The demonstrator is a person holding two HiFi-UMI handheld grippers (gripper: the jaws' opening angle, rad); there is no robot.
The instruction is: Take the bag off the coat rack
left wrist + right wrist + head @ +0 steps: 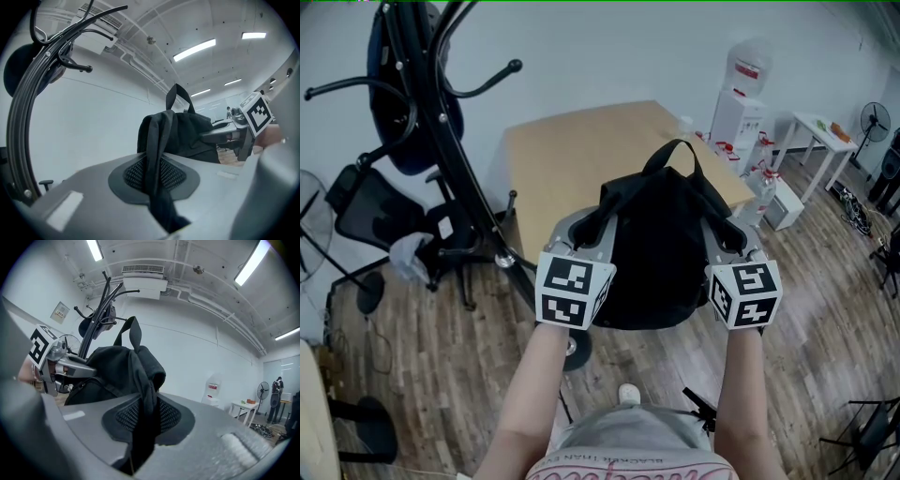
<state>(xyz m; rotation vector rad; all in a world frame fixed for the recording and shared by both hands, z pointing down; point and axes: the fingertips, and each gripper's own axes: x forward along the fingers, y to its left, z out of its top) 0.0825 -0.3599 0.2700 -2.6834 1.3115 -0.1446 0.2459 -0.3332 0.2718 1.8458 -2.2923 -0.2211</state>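
A black backpack point(654, 246) hangs in the air between my two grippers, off the coat rack point(441, 141), which stands to the left. My left gripper point(592, 225) is shut on the bag's left shoulder strap point(157, 154), which runs across its pad. My right gripper point(727, 234) is shut on the right strap point(143, 413). The bag's top loop handle point(673, 155) stands upright. In each gripper view the bag point(187, 136) point(117, 371) bulges just beyond the jaws, with the other gripper showing behind it.
A wooden table point(581, 159) stands just beyond the bag. A dark item point(408, 84) hangs on the rack. An office chair point(366, 211) sits at the left. A water dispenser point(741, 103), a white side table point(820, 136) and a fan point(874, 120) are at the right.
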